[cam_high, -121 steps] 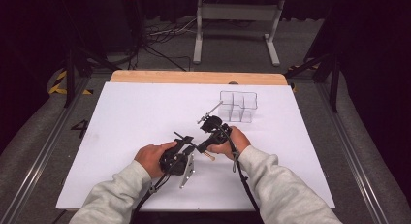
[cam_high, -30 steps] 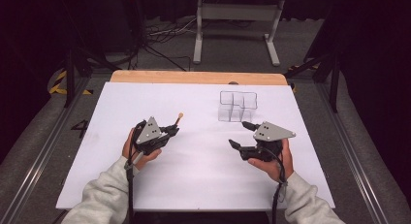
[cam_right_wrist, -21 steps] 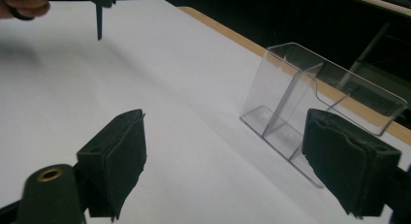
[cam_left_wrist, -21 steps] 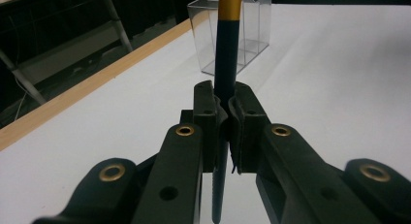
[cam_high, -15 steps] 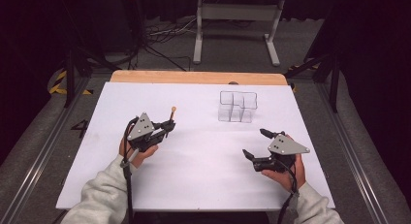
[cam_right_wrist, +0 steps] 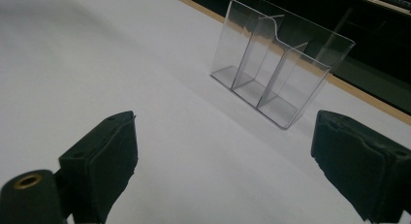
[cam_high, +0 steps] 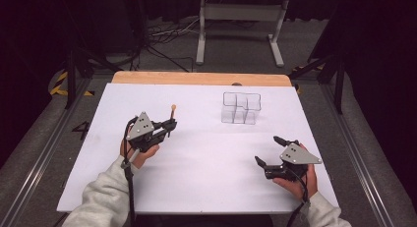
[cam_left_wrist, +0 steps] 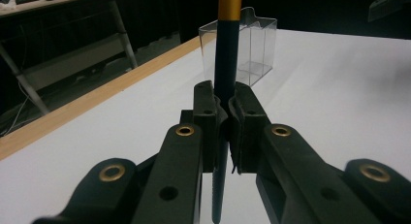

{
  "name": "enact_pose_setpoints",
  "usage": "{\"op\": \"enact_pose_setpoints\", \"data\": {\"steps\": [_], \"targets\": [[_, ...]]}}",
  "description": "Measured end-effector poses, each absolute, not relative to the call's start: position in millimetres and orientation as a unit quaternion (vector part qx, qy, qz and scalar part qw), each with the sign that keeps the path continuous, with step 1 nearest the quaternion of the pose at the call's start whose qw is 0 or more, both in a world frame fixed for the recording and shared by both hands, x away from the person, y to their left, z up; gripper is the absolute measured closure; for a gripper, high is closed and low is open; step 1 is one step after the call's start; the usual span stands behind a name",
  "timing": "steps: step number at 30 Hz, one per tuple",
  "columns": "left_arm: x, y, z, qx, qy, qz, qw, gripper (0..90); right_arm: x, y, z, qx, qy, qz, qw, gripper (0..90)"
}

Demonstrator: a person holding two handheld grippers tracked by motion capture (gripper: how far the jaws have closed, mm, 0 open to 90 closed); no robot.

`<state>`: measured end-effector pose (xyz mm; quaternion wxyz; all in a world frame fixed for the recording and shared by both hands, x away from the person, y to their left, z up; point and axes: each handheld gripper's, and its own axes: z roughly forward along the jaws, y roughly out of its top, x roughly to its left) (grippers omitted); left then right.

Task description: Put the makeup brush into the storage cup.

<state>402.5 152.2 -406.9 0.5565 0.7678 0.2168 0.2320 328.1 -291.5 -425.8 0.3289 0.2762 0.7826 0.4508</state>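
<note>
My left gripper (cam_high: 170,124) at mid-left of the table is shut on a thin dark pen (cam_high: 173,109) with an orange end, which stands nearly upright. In the left gripper view the pen (cam_left_wrist: 227,64) is pinched between the pads (cam_left_wrist: 207,107). My right gripper (cam_high: 268,149) sits low at the front right. It is open, its jaws have just been opening, and nothing is between them. A clear plastic organizer (cam_high: 240,108) with several compartments stands at the back right; the right gripper view has the organizer (cam_right_wrist: 281,73) ahead of the wide-apart pads (cam_right_wrist: 109,151).
A white sheet (cam_high: 196,178) covers the table, with a wooden strip (cam_high: 196,78) along its far edge. Beyond it lie a dark floor, cables and a metal stand (cam_high: 238,20). The organizer (cam_left_wrist: 252,49) lies past the pen in the left gripper view.
Four seconds ago both hands met at the table's middle. Over the last second the right hand moved toward the front right and lower, its jaws spreading. The pen tipped more upright.
</note>
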Motion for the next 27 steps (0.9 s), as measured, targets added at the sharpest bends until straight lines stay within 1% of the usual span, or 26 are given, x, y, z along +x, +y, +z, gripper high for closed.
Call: {"op": "enact_pose_setpoints", "data": {"steps": [3,14,27], "targets": [[404,151,-405,0.772,0.210,0.232,0.553,82.9,325,-296,-428,0.280,0.780,0.451,0.331,9.7],[414,139,-398,0.755,0.208,0.224,0.580,82.9,318,-302,-434,0.283,0.786,0.441,0.329,9.8],[432,106,-389,0.746,0.199,0.209,0.601,82.9,317,-302,-435,0.280,0.786,0.444,0.326,10.5]]}}
